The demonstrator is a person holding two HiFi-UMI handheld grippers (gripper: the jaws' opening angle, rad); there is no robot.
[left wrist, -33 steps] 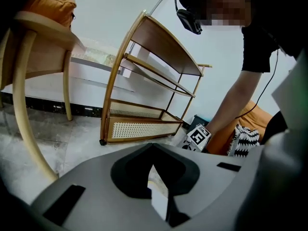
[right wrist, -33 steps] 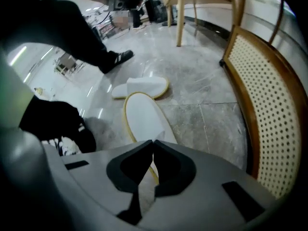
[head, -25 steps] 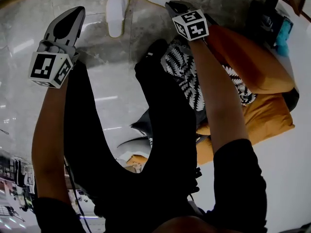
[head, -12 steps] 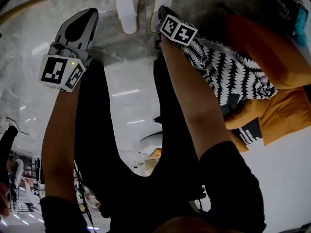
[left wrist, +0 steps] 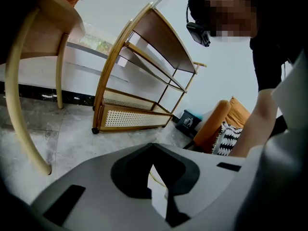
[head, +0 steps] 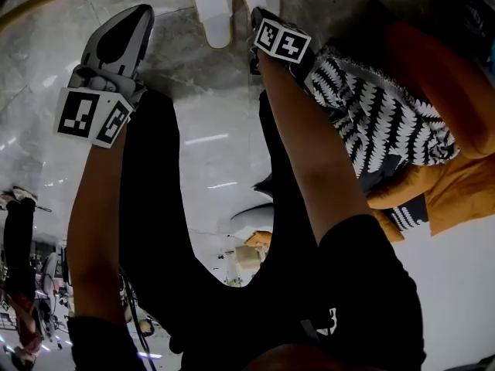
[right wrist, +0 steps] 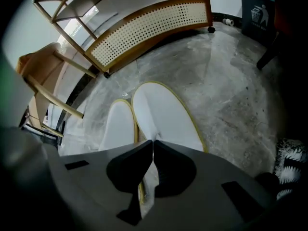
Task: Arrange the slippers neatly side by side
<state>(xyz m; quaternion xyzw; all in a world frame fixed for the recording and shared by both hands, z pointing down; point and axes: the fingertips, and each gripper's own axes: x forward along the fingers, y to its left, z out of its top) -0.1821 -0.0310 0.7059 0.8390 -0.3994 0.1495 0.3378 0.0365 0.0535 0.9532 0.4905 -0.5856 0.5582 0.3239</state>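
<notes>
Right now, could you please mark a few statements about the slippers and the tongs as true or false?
The left slipper and the right slipper lie side by side on the floor: true.
The left tongs hold a slipper: false; they are shut and empty.
The right tongs are shut on the right slipper's edge: true.
The patterned cushion is red: false; it is black and white.

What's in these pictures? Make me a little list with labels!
Place: grey stone floor
Slippers: white, left slipper and right slipper, side by side
Right hand-held gripper: shut on right slipper's edge
Left hand-held gripper: shut, holding nothing
Nearby: wooden shelf rack
</notes>
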